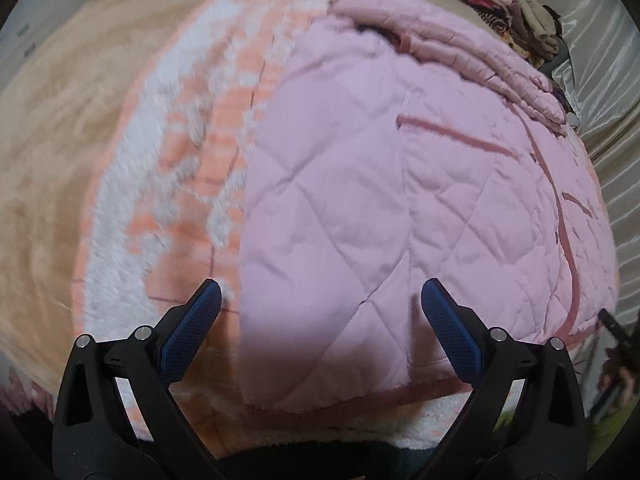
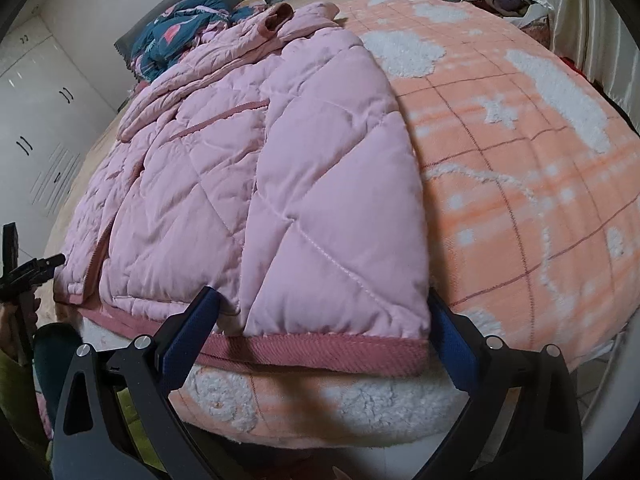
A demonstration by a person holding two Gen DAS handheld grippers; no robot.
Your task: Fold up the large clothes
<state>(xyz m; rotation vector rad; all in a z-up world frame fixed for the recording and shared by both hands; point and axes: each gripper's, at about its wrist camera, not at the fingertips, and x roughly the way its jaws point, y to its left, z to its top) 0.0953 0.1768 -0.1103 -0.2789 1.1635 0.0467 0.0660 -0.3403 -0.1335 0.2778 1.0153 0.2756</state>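
Note:
A pink quilted jacket lies flat on an orange-and-white fleece blanket spread over a bed. Its sleeves are folded across the top, and a darker pink rib hem runs along the near edge. My left gripper hovers open over the jacket's near hem with nothing between its fingers. My right gripper is open wide. Its fingers straddle the near right corner of the jacket, and the right fingertip is partly hidden behind the jacket's edge.
A blue patterned garment is bunched beyond the jacket. A heap of mixed clothes sits at the head of the bed. White cabinet doors stand on one side and a shiny curtain on the other. The blanket lies bare beside the jacket.

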